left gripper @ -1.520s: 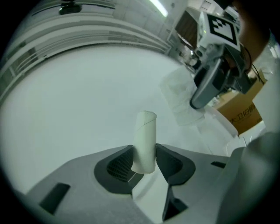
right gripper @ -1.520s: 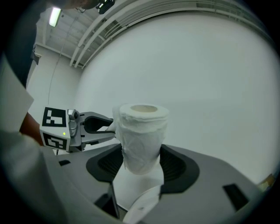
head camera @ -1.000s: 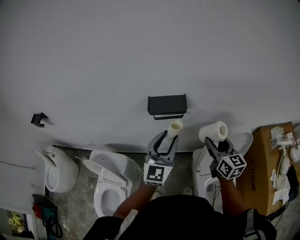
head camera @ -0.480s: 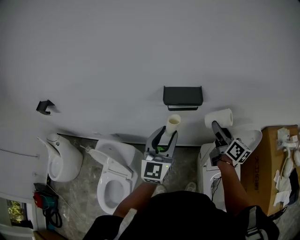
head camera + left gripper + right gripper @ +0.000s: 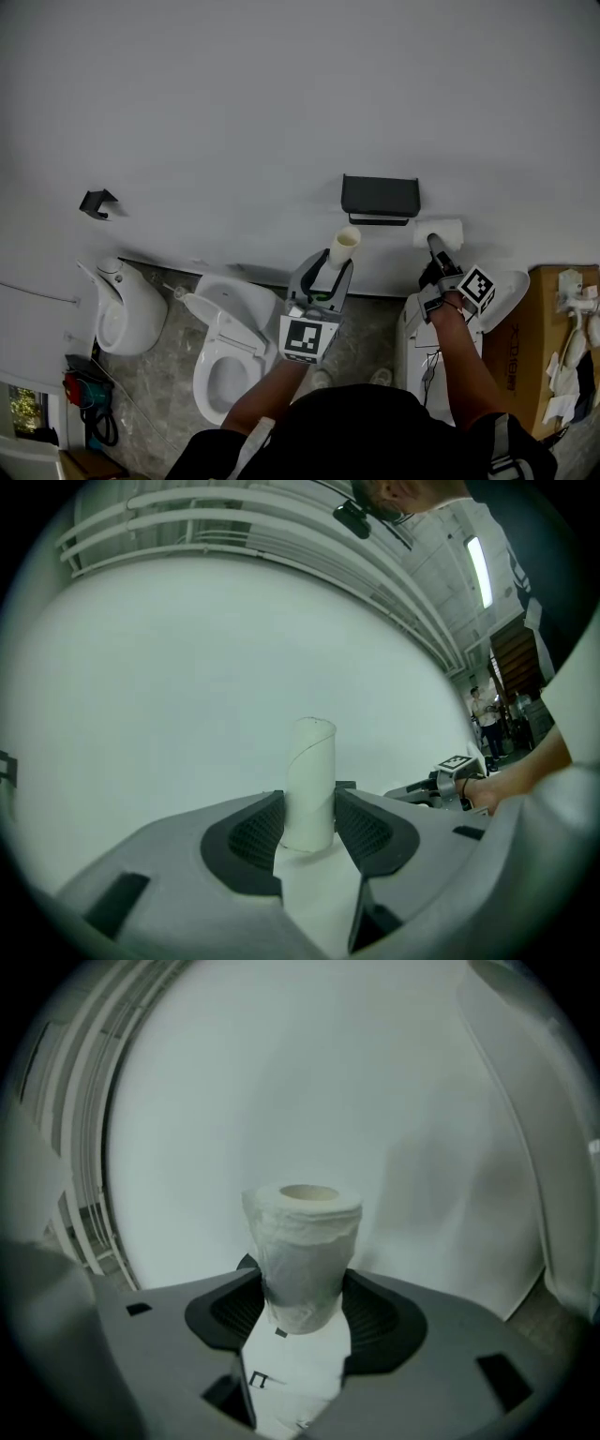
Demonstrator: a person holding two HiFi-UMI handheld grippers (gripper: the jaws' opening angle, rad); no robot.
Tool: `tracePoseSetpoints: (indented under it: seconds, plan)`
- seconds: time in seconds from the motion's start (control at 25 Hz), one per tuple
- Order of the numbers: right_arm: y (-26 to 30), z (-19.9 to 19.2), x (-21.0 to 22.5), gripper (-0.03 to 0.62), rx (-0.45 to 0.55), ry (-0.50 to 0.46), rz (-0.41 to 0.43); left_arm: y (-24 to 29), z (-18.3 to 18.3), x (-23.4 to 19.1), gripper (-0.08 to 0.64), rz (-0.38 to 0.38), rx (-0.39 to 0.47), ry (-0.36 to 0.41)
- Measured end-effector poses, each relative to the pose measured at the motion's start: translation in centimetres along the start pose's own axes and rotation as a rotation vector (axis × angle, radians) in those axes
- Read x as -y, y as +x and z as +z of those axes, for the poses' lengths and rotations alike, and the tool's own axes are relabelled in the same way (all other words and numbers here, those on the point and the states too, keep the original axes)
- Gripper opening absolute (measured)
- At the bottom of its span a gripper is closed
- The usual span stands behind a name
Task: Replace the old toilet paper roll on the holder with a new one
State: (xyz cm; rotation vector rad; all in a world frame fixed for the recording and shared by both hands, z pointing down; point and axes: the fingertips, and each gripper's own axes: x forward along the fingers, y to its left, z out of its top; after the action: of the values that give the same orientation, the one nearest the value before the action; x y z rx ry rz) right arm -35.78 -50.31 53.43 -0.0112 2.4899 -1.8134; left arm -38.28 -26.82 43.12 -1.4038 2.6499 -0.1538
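Just under the black holder (image 5: 380,196) right of centre, the right gripper (image 5: 437,247) squeezes the new roll (image 5: 439,231) at its light, soft, probably crushable middle, while the left gripper (image 5: 334,269) clamps the stiffer bare tube (image 5: 345,246).

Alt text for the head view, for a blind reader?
A person's left gripper holds a bare cardboard tube and the right gripper a full white toilet paper roll, both near a black wall-mounted holder on a white wall. White toilets stand below.
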Motion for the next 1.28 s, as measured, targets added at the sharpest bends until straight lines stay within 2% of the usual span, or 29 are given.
tracePoseSetpoints:
  seconds: [0.2, 0.28, 0.68, 0.92, 1.28]
  plan:
    - [1.5, 0.0, 1.0, 0.255, 0.039, 0.146, -0.001, 0.0, 0.6, -1.3, 0.166, 0.010, 0.006, -0.001]
    - [2.2, -0.3, 1.1, 0.254, 0.040, 0.169, -0.005, -0.2, 0.4, -1.8, 0.166, 0.016, 0.002, 0.001]
    - [5.3, -4.0, -0.2, 0.256, -0.039, 0.166, 0.028, -2.0, -0.8, -4.3, 0.166, 0.069, -0.018, -0.046]
    - [6.1, -5.6, -0.4, 0.256, -0.094, 0.140, 0.039, -2.0, -0.9, -4.1, 0.166, 0.084, -0.009, -0.051]
    - [7.9, -9.1, -1.5, 0.256, -0.138, 0.145, 0.064, -4.0, -1.9, -6.8, 0.166, 0.149, -0.043, -0.059]
